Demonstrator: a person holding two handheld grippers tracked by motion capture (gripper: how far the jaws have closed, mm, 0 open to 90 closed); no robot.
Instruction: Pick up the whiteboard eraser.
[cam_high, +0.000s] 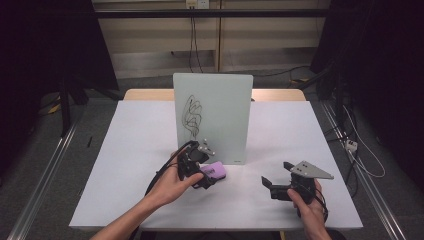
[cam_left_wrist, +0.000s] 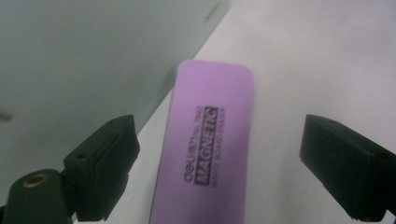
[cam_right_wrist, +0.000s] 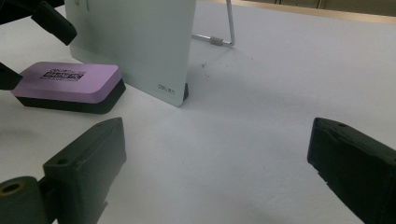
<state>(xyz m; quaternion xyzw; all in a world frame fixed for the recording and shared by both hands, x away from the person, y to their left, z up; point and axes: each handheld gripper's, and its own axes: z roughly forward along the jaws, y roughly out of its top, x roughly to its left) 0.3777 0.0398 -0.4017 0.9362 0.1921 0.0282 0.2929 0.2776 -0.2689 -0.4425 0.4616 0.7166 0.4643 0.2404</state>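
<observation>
In the high view we are looking down on a white table (cam_high: 130, 165) with one glass board (cam_high: 212, 117) standing upright at its middle, a black scribble (cam_high: 192, 115) drawn on it. One purple eraser (cam_high: 215, 171) is lying flat on the table just in front of the board's lower edge. Our left gripper (cam_high: 204, 179) is reaching in over the near end of that eraser, while our right gripper (cam_high: 267, 184) is resting well apart to the right, pointing left across bare table. The left hand (cam_high: 172, 187) is plainly the nearer one.

In the left gripper view we are seeing the eraser (cam_left_wrist: 205, 144) running straight away from us, its long axis in line with the jaws and its near end between them. The jaws are standing wide, with a clear gap on each side, so nothing is being held. As we judge it, the coming move turns on this: the jaws are straddling the eraser's short width and need only close across it.

In the right gripper view we are looking past wide, empty jaws at the eraser (cam_right_wrist: 70, 86), lying to the upper left beside the board's foot (cam_right_wrist: 180, 93). One wire stand (cam_right_wrist: 224, 32) is propping the board behind.

We are counting one board, one eraser, two grippers.
</observation>
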